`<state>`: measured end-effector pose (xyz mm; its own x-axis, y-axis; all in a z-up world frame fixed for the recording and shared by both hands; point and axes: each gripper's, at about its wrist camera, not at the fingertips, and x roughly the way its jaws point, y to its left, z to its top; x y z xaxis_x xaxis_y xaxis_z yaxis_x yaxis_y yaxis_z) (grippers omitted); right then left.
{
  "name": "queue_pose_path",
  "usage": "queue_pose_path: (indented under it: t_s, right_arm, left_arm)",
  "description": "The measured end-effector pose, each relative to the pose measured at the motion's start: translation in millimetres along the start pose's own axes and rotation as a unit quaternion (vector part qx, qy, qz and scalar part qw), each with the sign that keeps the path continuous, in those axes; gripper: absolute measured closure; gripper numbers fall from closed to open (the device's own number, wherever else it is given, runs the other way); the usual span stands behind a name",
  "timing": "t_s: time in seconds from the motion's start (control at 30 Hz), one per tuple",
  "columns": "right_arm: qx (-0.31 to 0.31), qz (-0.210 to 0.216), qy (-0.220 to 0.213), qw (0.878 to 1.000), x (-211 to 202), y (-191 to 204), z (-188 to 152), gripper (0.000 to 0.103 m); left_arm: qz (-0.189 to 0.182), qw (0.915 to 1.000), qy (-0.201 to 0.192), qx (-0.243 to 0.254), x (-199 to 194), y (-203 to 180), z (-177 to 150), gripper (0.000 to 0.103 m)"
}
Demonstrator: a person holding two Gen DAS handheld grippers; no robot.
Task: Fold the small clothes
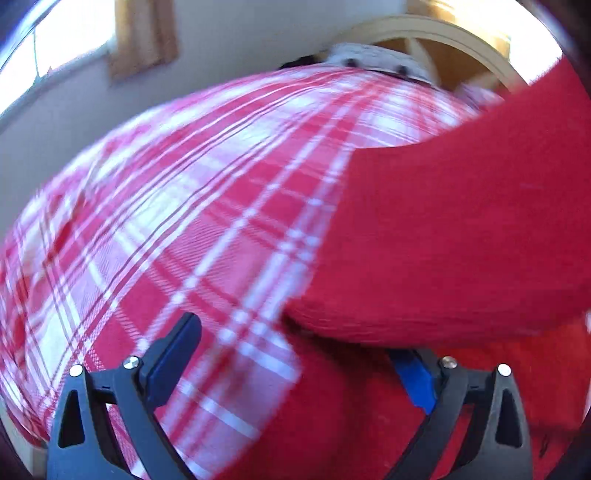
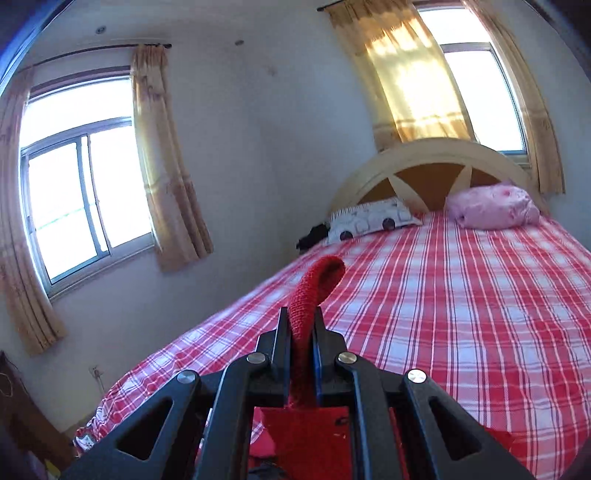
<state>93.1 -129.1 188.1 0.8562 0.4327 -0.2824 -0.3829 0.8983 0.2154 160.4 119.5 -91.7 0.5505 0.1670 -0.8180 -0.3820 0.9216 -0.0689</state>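
**Lifting a red knit off the bed**

Starting with the left wrist view: the left gripper [image 1: 295, 369] stands released, its jaws wide apart, low over the plaid bed [image 1: 166, 221]. A broad fold of the red knit [image 1: 461, 240] sweeps in from 3 o'clock and hangs over the right-hand jaw, hiding that fingertip, while more of the same cloth lies under the gripper at 6 o'clock. The picture is blurred, so whether the fabric touches the blue pad cannot be told. A pillow [image 1: 373, 59] and headboard [image 1: 424, 33] show at 12 o'clock.

In the right wrist view, the right gripper [image 2: 300, 332] is clenched on a narrow edge of the knit [image 2: 314, 291]; a loop of it pokes up past the fingertips toward 12 o'clock, and the rest drops below the jaws to 6 o'clock. Beyond, the bed runs away to the pillow [image 2: 373, 218] at 1 o'clock and a pink bundle [image 2: 495, 206] at 2 o'clock, with a window [image 2: 77, 199] at 9 o'clock.

The garment looks light, soft and limp, with a grippy ribbed weave, so it should sag wherever it is not held. A second pinch on an edge or corner well apart from the first would likely spread it flat for folding.
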Motion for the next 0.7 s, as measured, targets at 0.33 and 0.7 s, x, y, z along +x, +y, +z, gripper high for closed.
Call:
queue_pose_path:
  t_s: [0.33,0.7]
  right_arm:
    - [0.075,-0.063,0.035,0.995,-8,-77,-53,0.095]
    - [0.209,-0.195,0.161,0.945,-11,-201,-209,0.095]
  left_arm:
    - [-0.026,0.9992,-0.013,-0.026,-1,24,-5,0.001]
    - [-0.013,0.9997,-0.014,-0.016,-3,28,-12,0.001]
